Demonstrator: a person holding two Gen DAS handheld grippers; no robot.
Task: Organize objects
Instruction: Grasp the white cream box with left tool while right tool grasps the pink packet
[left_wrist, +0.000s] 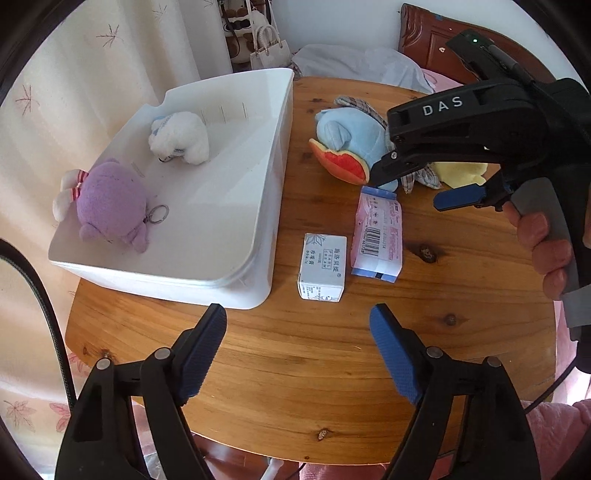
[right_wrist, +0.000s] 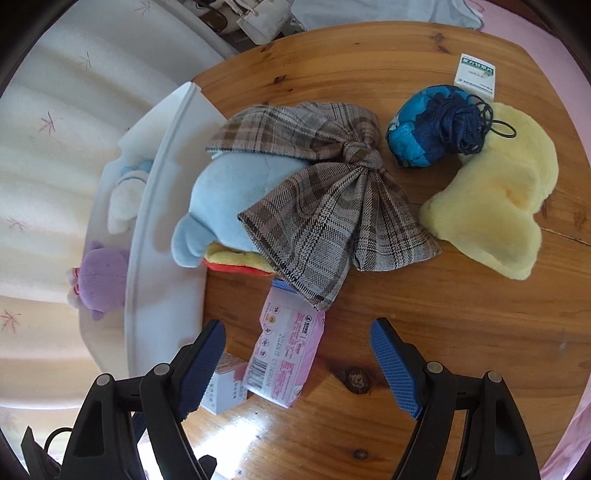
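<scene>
Left wrist view: round wood desk (left_wrist: 295, 369) by curtain, white bin (left_wrist: 258, 229) w/ two plushies; pink pack (left_wrist: 376, 236) lies lengthwise away from camera. Both grippers' jaws released.

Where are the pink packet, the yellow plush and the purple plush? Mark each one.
pink packet (left_wrist: 377, 236), left wrist view, on the middle of its printed face.
yellow plush (right_wrist: 495, 199), right wrist view, on the middle of its furry body.
purple plush (left_wrist: 110, 201), left wrist view, on its round back, inside the white bin.

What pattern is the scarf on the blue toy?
Brown-grey plaid scarf, clearest in the right wrist view.
</scene>
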